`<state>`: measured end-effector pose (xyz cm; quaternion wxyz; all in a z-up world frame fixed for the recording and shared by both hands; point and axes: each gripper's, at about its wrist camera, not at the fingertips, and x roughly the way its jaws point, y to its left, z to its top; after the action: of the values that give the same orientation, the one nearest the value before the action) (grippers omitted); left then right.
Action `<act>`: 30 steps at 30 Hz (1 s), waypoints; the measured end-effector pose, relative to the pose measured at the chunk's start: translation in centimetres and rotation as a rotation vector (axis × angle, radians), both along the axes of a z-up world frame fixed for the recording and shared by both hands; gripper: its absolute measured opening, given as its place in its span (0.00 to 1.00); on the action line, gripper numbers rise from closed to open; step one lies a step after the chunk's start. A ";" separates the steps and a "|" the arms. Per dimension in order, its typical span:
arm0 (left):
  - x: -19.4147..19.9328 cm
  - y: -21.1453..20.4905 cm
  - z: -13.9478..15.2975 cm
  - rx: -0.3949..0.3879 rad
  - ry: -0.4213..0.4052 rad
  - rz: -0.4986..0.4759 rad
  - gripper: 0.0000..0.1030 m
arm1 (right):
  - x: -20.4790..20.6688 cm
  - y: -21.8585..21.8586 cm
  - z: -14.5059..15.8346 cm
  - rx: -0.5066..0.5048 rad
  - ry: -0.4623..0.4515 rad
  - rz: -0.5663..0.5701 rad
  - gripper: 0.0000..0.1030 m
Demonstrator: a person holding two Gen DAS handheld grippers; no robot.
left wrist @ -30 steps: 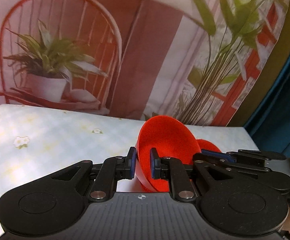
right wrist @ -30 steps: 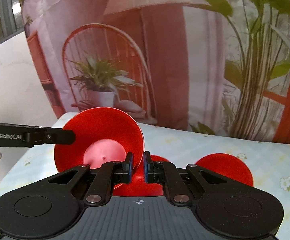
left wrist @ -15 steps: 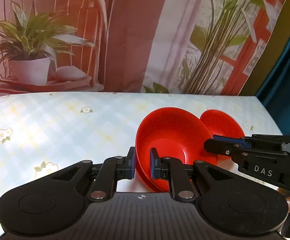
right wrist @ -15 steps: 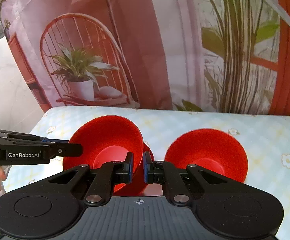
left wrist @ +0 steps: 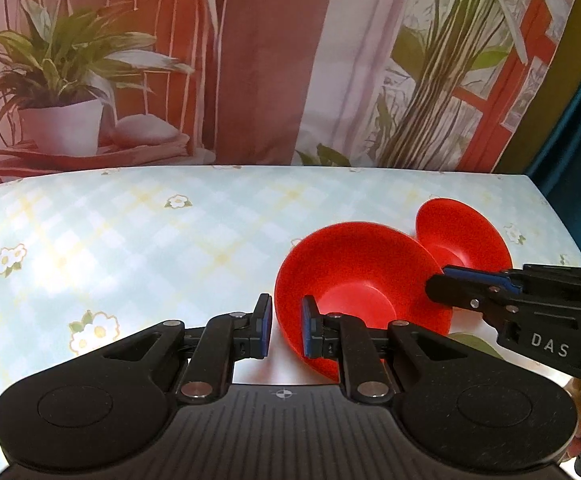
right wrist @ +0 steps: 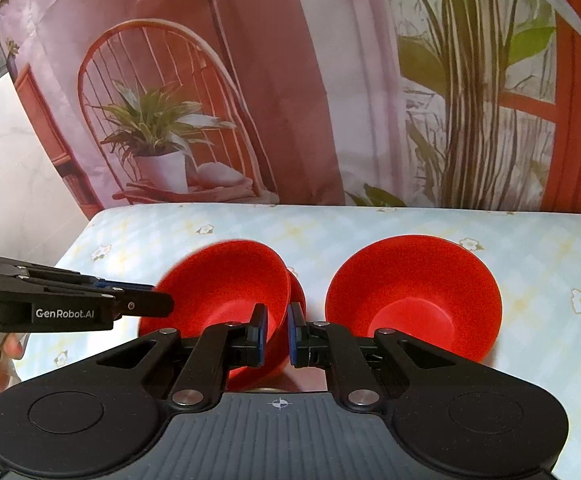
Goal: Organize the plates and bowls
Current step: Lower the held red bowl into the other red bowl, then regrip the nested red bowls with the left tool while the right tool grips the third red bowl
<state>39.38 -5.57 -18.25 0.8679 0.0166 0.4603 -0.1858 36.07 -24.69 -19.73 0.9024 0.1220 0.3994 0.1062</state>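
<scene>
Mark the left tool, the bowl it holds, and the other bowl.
left tool (left wrist: 284, 326), left wrist view, midway between its fingertips.
held bowl (left wrist: 354, 300), left wrist view, inner floor.
other bowl (right wrist: 410, 312), right wrist view, inner floor.

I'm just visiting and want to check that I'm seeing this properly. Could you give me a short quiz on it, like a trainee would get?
1. True or false: the left gripper has its fingers on either side of the held bowl's rim.
2. In the right wrist view, on which side of the held bowl does the free bowl sit?
3. The tablecloth print shows: A stripes, B small flowers, C fruit.
Key: 1 true; 2 right; 3 B.
</scene>
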 end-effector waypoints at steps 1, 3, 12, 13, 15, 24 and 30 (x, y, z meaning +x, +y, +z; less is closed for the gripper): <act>0.0 0.0 0.0 0.003 -0.001 0.005 0.16 | -0.1 -0.1 0.0 -0.001 0.000 -0.003 0.13; 0.1 0.1 0.2 0.003 -0.004 0.009 0.16 | -0.3 -0.2 0.1 0.000 -0.006 -0.006 0.13; 0.1 -0.5 0.9 0.029 -0.029 0.005 0.17 | -1.1 -2.0 0.8 0.000 -0.040 -0.047 0.13; 0.1 -0.6 0.9 0.032 -0.031 0.005 0.17 | -1.2 -2.3 0.9 -0.001 -0.043 -0.055 0.13; 0.1 -0.7 0.9 0.036 -0.032 0.005 0.17 | -1.3 -2.9 0.9 -0.008 -0.049 -0.073 0.14; 0.2 -2.0 1.5 0.042 -0.055 -0.010 0.22 | -1.9 -6.3 0.5 -0.089 -0.068 -0.213 0.31; -0.1 -4.2 2.0 0.028 -0.080 -0.055 0.37 | -2.2 -8.5 -1.0 -0.111 -0.053 -0.288 0.40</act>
<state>39.32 -9.74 -16.27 0.8798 0.0490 0.4272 -0.2024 33.91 -33.24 -20.76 0.9239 0.1251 0.3591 -0.0432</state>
